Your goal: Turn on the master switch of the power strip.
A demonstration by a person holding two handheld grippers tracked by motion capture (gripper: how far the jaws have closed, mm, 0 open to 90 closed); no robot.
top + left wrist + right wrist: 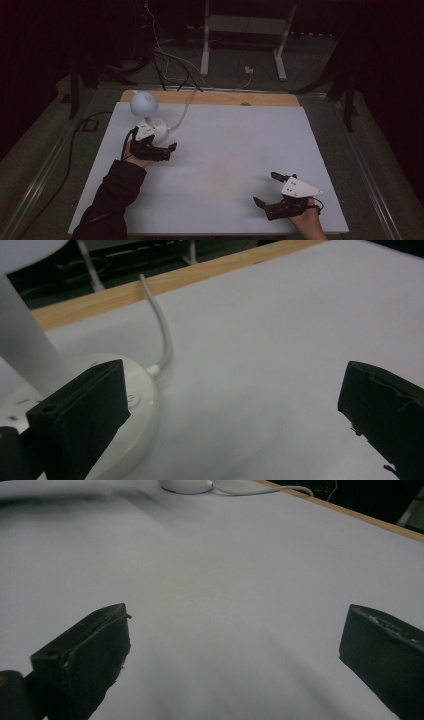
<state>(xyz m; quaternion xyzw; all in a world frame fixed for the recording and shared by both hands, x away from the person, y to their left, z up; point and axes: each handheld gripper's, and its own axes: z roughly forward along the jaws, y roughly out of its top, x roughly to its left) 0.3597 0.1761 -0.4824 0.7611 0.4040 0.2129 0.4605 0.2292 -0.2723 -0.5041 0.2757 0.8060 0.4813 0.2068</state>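
Lamp (146, 116) beside spread left hand-held gripper (162, 148); markings unreadable.

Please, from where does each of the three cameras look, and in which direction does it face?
High view: sits above the person's side, faces forward and down on the white table; shows both forearms, left gripper and right gripper.
Left gripper view: rides on the left gripper, looks along its open jaws at the lamp base and cable.
Right gripper view: rides on the right gripper, looks across the bare table toward the far lamp base.
Shared: all three views show the lamp base and its cable.
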